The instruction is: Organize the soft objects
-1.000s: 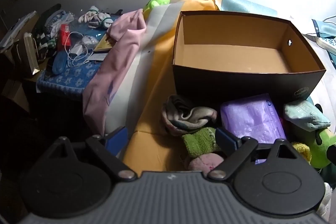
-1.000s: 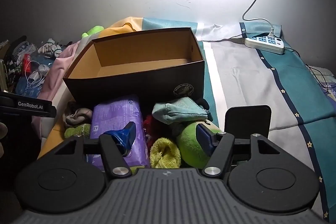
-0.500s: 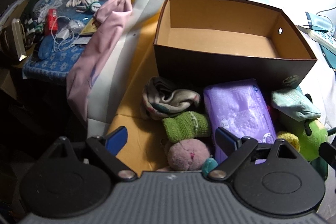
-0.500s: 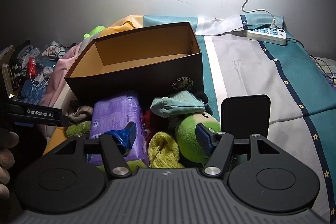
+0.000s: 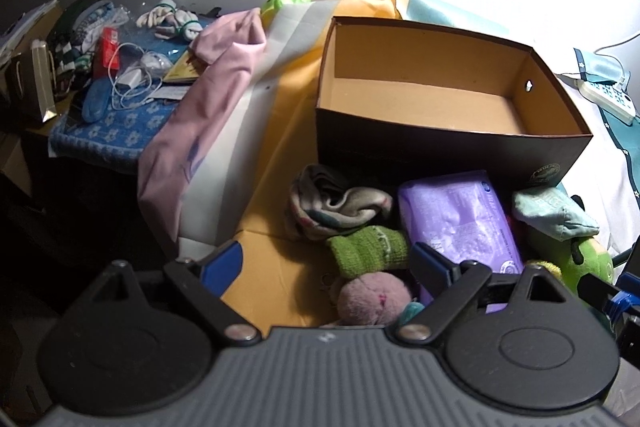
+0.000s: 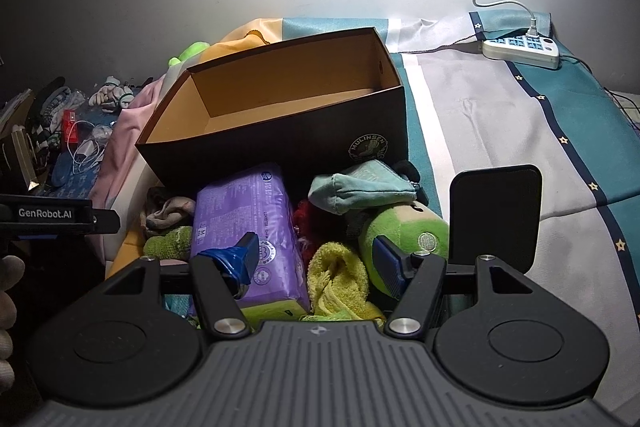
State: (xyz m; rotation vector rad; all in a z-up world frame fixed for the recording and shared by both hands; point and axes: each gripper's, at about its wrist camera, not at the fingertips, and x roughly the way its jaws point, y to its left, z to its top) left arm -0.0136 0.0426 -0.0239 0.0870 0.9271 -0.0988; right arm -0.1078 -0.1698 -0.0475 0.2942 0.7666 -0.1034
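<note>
At 12 o'clock sits the empty box (image 6: pixel 280 123), soft pile (image 6: pixel 340 227) heaped beside it for loading; left gripper (image 5: pixel 326 263) and right gripper (image 6: pixel 316 259) both hover spread wide, holding nothing.

I am seeing the left gripper (image 5: pixel 326 261) showing black linkage arms, silver pivot screws and blue pads; the right gripper (image 6: pixel 316 255) is wearing the same, blue tape wrapping its left finger (image 6: pixel 234 259); ribbed grey housings are sitting behind both.

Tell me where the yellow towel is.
In the right wrist view the yellow towel lies low and centre, between the open fingers, with the purple pack on its left and the green plush on its right.
</note>
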